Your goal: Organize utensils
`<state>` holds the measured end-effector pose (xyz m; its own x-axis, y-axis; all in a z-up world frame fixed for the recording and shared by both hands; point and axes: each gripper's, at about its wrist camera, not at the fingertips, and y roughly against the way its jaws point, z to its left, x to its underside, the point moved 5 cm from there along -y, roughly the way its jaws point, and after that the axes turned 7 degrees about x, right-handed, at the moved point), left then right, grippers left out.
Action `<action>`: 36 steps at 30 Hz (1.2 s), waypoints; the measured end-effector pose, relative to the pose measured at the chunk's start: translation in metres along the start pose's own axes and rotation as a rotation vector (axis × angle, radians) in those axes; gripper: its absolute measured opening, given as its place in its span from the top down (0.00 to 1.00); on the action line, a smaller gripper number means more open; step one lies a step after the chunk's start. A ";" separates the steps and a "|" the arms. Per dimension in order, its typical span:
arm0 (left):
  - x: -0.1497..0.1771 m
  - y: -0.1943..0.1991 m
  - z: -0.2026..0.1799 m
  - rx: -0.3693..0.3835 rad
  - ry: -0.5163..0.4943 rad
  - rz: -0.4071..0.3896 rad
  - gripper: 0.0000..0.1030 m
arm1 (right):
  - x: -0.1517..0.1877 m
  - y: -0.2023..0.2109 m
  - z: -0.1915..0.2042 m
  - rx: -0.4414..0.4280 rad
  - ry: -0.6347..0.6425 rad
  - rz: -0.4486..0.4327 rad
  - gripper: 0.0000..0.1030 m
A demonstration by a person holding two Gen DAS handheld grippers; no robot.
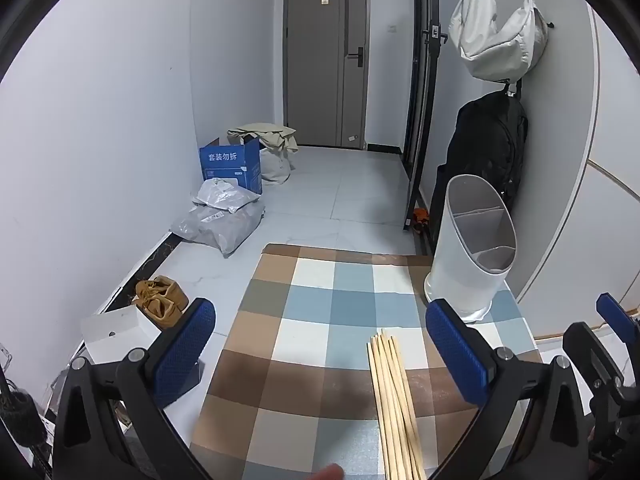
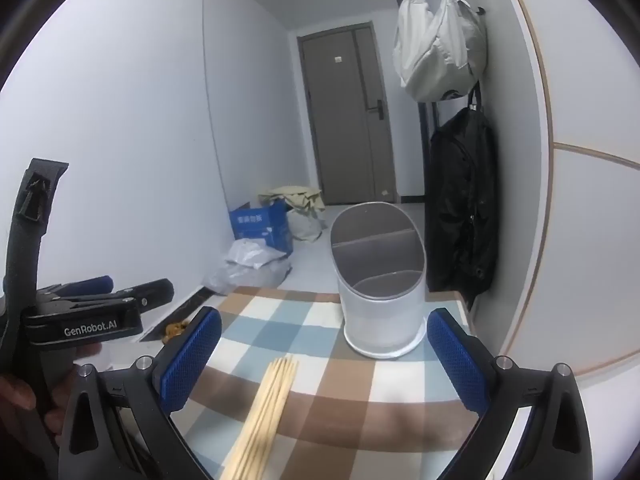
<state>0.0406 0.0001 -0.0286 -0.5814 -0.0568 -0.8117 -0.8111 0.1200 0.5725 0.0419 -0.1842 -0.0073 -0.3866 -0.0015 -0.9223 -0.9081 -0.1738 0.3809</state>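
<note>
While the left tongs [image 1: 320, 344] gape empty with the chopsticks [image 1: 394, 404] lying lengthwise just short of the white holder [image 1: 468, 252], the right view shows its open, empty tongs [image 2: 324, 356] straddling that bundle, seemingly nearer.

A bundle of pale wooden chopsticks [image 1: 394, 404] lies flat on the checked cloth of the counter [image 1: 320, 308], the sticks side by side and roughly parallel, their far tips slightly uneven and pointing toward the far edge of the counter. Their near ends run out of view at the bottom edge. Beyond the tips, well apart from them, a white oval utensil holder [image 1: 468, 248] stands upright near the far right corner of the counter. Its top is cut on a slant, high at the back, and grey dividers split its interior into compartments; nothing shows inside.
</note>
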 end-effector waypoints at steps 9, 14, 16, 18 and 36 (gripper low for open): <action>-0.002 -0.001 -0.001 0.008 -0.022 -0.022 0.01 | -0.005 0.000 0.000 0.007 0.010 0.011 0.00; -0.001 0.002 -0.004 0.002 -0.020 -0.031 0.01 | -0.006 0.002 -0.003 -0.017 -0.018 0.013 0.00; -0.001 0.002 -0.004 0.003 -0.021 -0.034 0.01 | -0.005 0.001 -0.003 -0.025 -0.023 0.017 0.00; -0.002 0.002 -0.003 0.004 -0.023 -0.034 0.01 | -0.004 0.001 -0.002 -0.031 -0.025 0.018 0.00; 0.003 0.001 -0.003 0.013 -0.017 -0.027 0.01 | -0.002 0.000 -0.002 -0.044 -0.033 0.021 0.00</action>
<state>0.0384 -0.0027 -0.0300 -0.5577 -0.0431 -0.8289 -0.8256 0.1317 0.5486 0.0427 -0.1858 -0.0059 -0.4111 0.0265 -0.9112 -0.8921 -0.2175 0.3961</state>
